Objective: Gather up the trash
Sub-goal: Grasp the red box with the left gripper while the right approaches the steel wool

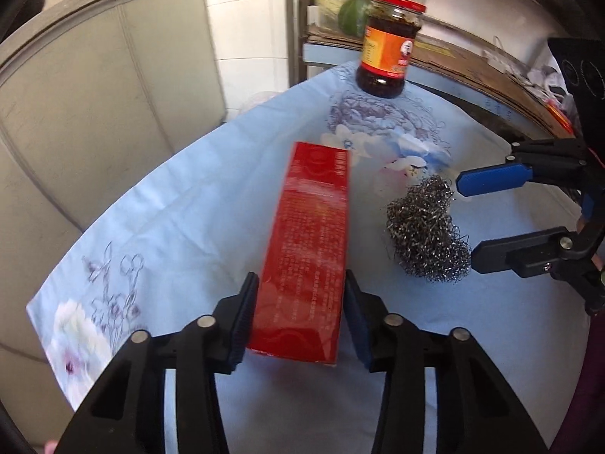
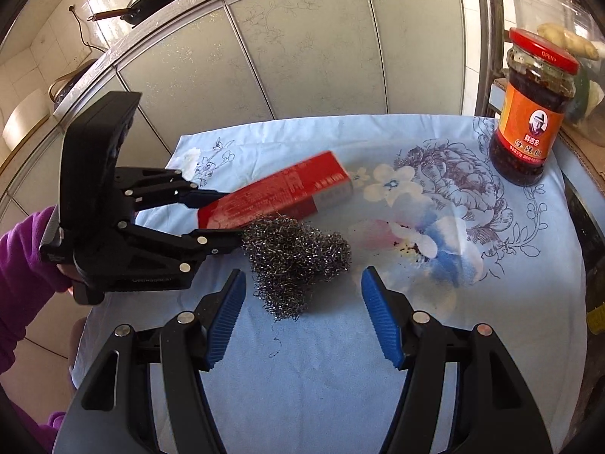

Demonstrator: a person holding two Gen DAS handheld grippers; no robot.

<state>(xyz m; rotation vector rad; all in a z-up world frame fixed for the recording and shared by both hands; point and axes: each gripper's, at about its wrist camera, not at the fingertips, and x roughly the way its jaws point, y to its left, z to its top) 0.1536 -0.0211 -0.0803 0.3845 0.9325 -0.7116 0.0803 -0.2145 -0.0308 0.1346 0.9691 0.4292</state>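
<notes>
Floral cloth (image 1: 181,204): glossy red carton (image 1: 306,249), wiry scourer (image 1: 423,230).

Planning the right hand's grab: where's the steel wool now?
In the right wrist view, the steel wool lies on the cloth just ahead of the open right gripper, against the red box.

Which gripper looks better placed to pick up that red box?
The left gripper: its jaws already straddle the red box. The right gripper sits open in front of the steel wool instead.
</notes>
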